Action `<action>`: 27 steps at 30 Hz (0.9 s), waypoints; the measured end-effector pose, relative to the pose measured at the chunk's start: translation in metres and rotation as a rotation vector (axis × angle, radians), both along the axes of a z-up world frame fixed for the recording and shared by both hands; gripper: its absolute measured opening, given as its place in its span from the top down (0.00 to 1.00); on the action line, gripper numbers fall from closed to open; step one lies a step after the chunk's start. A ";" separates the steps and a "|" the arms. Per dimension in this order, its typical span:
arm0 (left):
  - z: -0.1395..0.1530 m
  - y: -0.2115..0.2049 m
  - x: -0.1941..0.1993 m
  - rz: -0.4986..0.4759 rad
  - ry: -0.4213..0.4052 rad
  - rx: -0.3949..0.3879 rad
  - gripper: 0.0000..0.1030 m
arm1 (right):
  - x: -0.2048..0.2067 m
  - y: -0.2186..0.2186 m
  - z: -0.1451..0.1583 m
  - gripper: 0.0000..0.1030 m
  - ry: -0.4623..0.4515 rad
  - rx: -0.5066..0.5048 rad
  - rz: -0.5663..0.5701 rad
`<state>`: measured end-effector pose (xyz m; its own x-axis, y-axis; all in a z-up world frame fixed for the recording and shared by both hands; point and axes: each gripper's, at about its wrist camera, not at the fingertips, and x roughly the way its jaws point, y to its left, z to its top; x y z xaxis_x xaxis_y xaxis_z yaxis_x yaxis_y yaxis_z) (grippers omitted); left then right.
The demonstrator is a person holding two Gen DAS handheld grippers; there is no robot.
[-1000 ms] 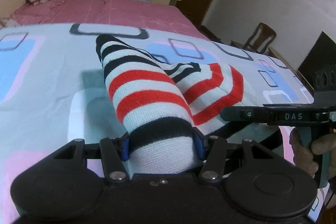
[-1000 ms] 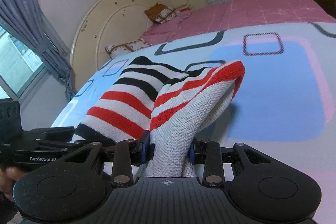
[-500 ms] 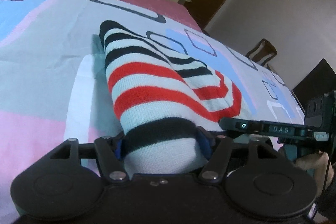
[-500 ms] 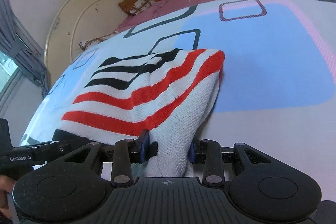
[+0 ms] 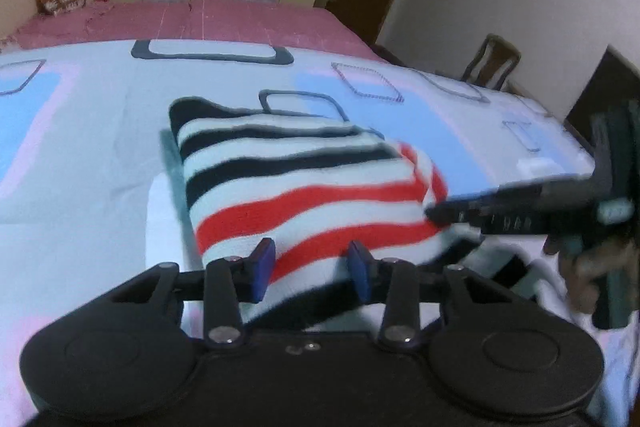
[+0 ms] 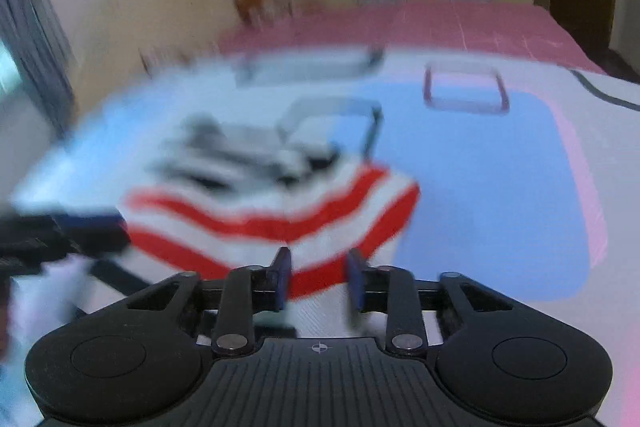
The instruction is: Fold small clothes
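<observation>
Striped knit garment [image 5: 304,187] lies folded flat on the bedsheet [image 5: 80,155], near the sheet's front edge, roughly mid-width. Black-and-white bands on the far half, red-and-white bands toward the grippers.

Left gripper [image 5: 311,269]: jaws closing, blue pads [image 5: 264,263] standing apart over the garment's near edge. Fabric sits between them, but the pads don't look pressed on it, so it's spread, not pinching.

Right gripper [image 6: 319,277]: jaws also closing, gap narrower. The garment's near right corner lies between the pads [image 6: 283,277]; a gap shows each side, no pinch visible. That view is heavily motion-blurred, so contact isn't certain.

In the left wrist view the right gripper comes in from the right edge of the sheet, a person's hand [image 5: 588,259] on its handle, its tip touching or just beside the garment's red-striped right side.

Pink bedspread [image 5: 200,23] covers the far part of the bed; chair [image 5: 492,61] beyond the right edge.
</observation>
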<state>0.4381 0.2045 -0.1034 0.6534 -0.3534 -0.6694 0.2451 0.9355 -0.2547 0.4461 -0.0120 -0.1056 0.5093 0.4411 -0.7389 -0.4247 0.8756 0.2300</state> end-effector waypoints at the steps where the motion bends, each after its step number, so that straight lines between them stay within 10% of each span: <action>1: -0.001 0.001 0.000 0.016 0.002 -0.020 0.61 | 0.004 -0.001 0.000 0.76 0.012 0.011 -0.011; 11: 0.031 -0.004 -0.058 -0.062 -0.082 -0.036 0.73 | -0.061 -0.012 0.044 0.78 -0.110 0.003 0.095; 20: 0.007 -0.023 -0.066 -0.025 -0.030 0.023 0.77 | -0.083 0.005 0.006 1.00 -0.145 -0.199 0.103; 27: 0.020 -0.010 -0.111 0.018 -0.040 0.027 0.77 | -0.119 -0.009 0.043 1.00 -0.195 -0.098 0.099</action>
